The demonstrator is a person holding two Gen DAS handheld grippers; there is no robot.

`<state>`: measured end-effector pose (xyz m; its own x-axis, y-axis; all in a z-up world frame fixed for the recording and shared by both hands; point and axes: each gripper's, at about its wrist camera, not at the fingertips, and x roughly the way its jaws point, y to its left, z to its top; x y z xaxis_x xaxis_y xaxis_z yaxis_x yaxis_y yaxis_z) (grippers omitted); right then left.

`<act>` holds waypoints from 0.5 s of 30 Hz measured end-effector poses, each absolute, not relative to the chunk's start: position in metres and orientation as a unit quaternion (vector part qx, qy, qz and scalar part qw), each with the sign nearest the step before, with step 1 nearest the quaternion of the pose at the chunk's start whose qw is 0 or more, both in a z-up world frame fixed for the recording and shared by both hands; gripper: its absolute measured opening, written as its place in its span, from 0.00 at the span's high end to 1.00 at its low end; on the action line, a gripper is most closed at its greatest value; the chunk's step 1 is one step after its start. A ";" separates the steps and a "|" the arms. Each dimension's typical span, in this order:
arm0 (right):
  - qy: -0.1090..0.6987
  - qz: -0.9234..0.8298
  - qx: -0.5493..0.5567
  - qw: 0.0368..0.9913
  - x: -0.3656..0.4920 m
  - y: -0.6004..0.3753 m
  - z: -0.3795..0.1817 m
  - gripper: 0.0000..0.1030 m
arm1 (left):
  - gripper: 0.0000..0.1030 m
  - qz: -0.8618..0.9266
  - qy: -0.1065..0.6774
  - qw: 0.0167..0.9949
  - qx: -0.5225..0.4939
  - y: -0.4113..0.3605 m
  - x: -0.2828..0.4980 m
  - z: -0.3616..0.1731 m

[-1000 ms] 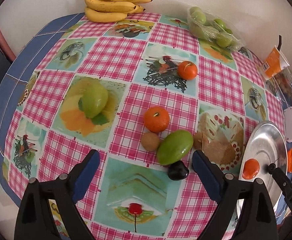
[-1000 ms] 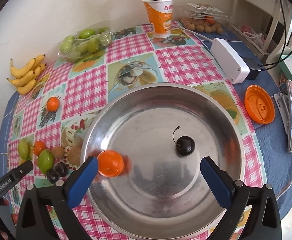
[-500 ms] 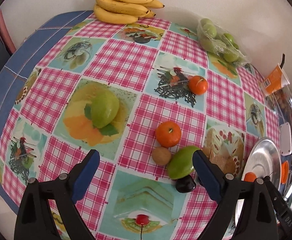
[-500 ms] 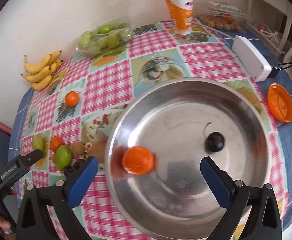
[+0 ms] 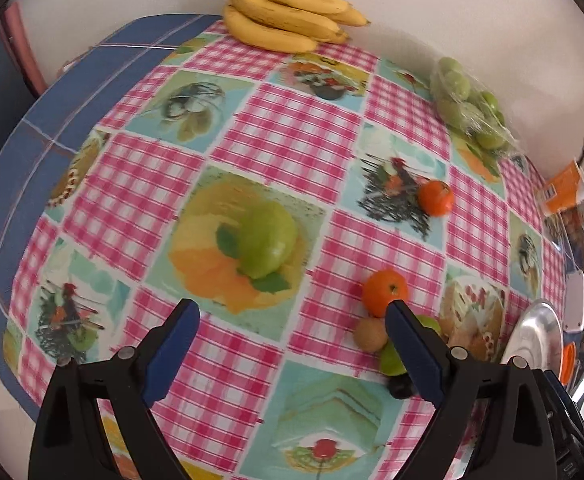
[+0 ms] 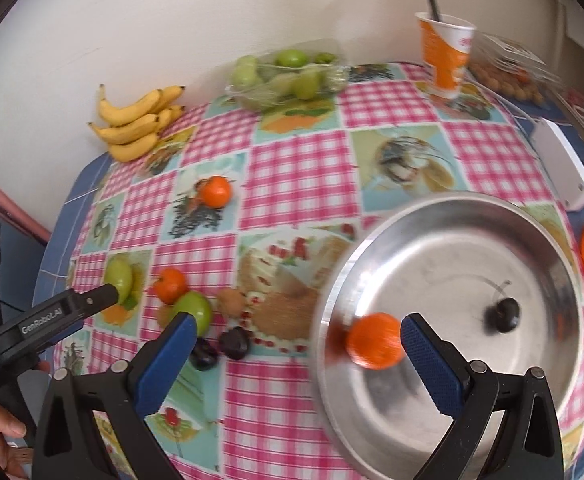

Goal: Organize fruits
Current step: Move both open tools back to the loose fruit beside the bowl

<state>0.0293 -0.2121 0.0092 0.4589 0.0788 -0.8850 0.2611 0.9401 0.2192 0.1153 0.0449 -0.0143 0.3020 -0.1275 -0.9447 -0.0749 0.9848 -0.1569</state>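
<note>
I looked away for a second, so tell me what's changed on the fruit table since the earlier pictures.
The orange in the metal bowl has rolled from near its left rim toward the middle. Both cameras have swung left: the left gripper now frames the lone green fruit, and the right gripper has drifted off the bowl toward the loose fruit. Both stay open and empty. The dark cherry, bananas and table fruit stayed put.

Mango (image 5: 396, 354) half hidden behind left finger (image 5: 412, 350) — tangerine (image 6: 376, 340) in bowl (image 6: 548, 236) motion-blurred.
</note>
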 end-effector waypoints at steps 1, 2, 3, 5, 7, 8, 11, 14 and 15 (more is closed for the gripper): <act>0.517 -0.050 0.163 0.839 0.032 -0.208 0.010 0.00 | 0.09 -0.011 0.591 0.801 -0.089 0.050 0.117 -0.014; 0.517 -0.048 0.161 0.839 0.034 -0.204 0.010 0.00 | 0.09 -0.008 0.592 0.801 -0.094 0.053 0.118 -0.014; 0.517 -0.046 0.159 0.840 0.037 -0.200 0.010 0.00 | 0.09 -0.006 0.592 0.799 -0.103 0.058 0.119 -0.015; 0.519 -0.045 0.153 0.840 0.044 -0.192 0.010 0.00 | 0.09 -0.004 0.592 0.796 -0.122 0.065 0.121 -0.016; 0.521 -0.042 0.150 0.839 0.051 -0.186 0.009 0.00 | 0.09 -0.004 0.592 0.795 -0.133 0.069 0.124 -0.017; 0.522 -0.039 0.150 0.839 0.054 -0.183 0.008 0.00 | 0.09 -0.003 0.591 0.795 -0.136 0.071 0.125 -0.017; 0.523 -0.033 0.150 0.838 0.063 -0.174 0.006 0.00 | 0.09 0.007 0.592 0.792 -0.148 0.079 0.131 -0.021; 0.524 -0.025 0.148 0.838 0.074 -0.164 0.004 0.00 | 0.09 0.007 0.595 0.786 -0.166 0.085 0.136 -0.027; 0.525 -0.021 0.149 0.838 0.078 -0.160 0.003 0.00 | 0.10 0.004 0.596 0.784 -0.171 0.086 0.139 -0.029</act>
<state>0.0776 -0.1605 0.0027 0.4474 0.1206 -0.8861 0.1919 0.9549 0.2268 0.1385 0.0863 -0.0289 0.2889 -0.1966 -0.9370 -0.2105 0.9417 -0.2625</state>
